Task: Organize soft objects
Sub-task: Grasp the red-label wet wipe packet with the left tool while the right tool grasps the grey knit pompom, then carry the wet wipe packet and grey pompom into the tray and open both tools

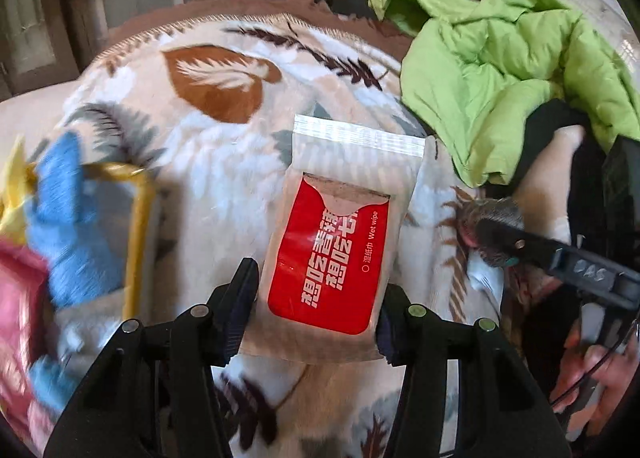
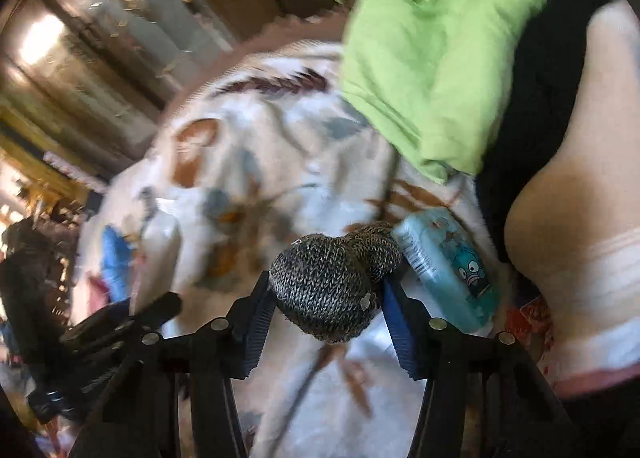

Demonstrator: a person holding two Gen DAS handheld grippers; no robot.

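My left gripper (image 1: 318,294) is shut on a wet-wipe pack (image 1: 340,242), beige with a red label, held above the leaf-patterned blanket (image 1: 200,129). My right gripper (image 2: 328,294) is shut on a rolled grey knitted sock (image 2: 324,290), which bulges out past the fingers. In the left wrist view the right gripper (image 1: 496,236) shows at the right edge with the grey knitted sock (image 1: 490,213) in it. A light blue tissue pack (image 2: 448,266) with a cartoon face lies on the blanket just right of the sock.
A lime green jacket (image 1: 500,73) is heaped at the back right. At the left a yellow-rimmed basket (image 1: 138,217) holds blue cloth (image 1: 68,217) and pink cloth (image 1: 20,298). A person's leg (image 2: 580,217) and hand (image 1: 596,378) are at the right.
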